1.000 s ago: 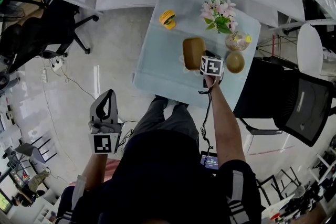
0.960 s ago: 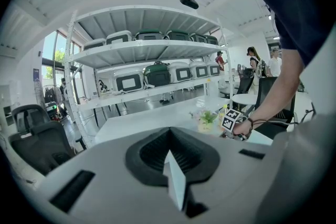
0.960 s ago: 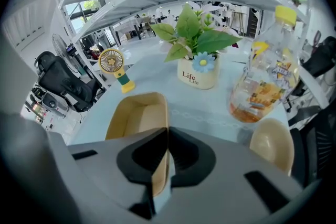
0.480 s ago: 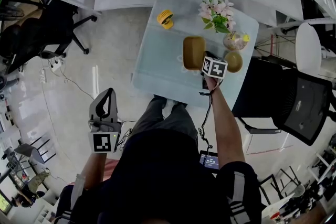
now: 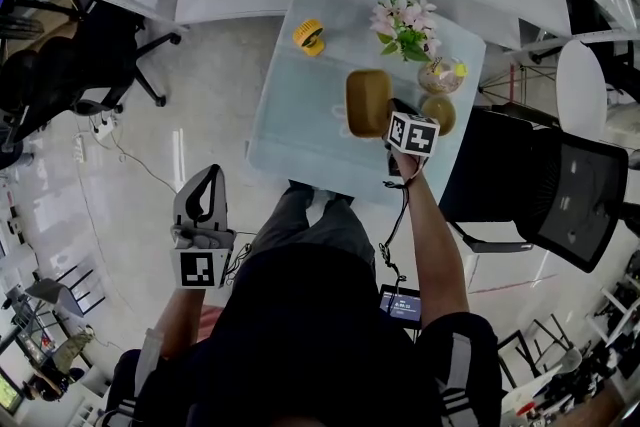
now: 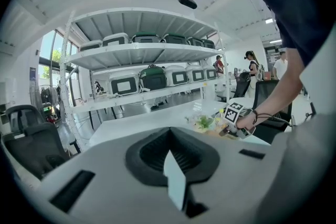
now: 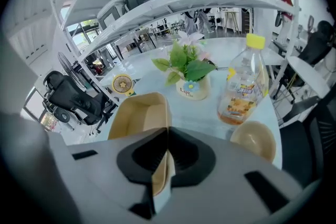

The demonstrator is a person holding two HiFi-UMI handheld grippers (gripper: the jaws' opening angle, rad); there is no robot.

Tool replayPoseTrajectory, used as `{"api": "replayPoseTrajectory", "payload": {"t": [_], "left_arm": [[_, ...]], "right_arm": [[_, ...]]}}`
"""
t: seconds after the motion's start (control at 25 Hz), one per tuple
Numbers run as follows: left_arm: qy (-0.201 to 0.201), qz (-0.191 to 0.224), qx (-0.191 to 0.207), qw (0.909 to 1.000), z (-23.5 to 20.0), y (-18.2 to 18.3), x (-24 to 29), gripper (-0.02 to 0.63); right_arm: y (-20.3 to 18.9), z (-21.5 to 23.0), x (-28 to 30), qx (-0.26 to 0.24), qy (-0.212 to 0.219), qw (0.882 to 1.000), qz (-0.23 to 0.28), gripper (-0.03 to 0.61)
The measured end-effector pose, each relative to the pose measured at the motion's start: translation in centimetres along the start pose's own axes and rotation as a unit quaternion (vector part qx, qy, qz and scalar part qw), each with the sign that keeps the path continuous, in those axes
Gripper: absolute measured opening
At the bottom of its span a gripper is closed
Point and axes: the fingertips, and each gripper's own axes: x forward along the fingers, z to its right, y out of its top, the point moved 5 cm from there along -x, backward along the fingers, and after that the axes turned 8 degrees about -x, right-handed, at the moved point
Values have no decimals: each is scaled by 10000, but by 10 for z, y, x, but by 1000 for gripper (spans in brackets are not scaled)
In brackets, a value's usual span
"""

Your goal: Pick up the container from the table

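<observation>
Half the container (image 7: 137, 115) behind right hand-held gripper (image 7: 164, 165)

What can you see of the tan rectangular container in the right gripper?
The tan rectangular container is a deep, open-topped tray with rounded corners, matte like plastic, and empty inside. The right gripper has its jaws shut on one side wall, one pad inside and one outside. It is over the pale glass-topped table, to the left of a tan round bowl and apart from it. Whether its base touches the table cannot be told.
</observation>
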Motion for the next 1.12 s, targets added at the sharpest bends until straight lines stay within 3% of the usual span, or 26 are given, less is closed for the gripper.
{"api": "replayPoseTrajectory", "payload": {"t": [1.12], "left_arm": [[-249, 505, -3, 9984, 23, 15, -21, 5]], "right_arm": [[53, -28, -126, -76, 496, 9983, 298, 11]]}}
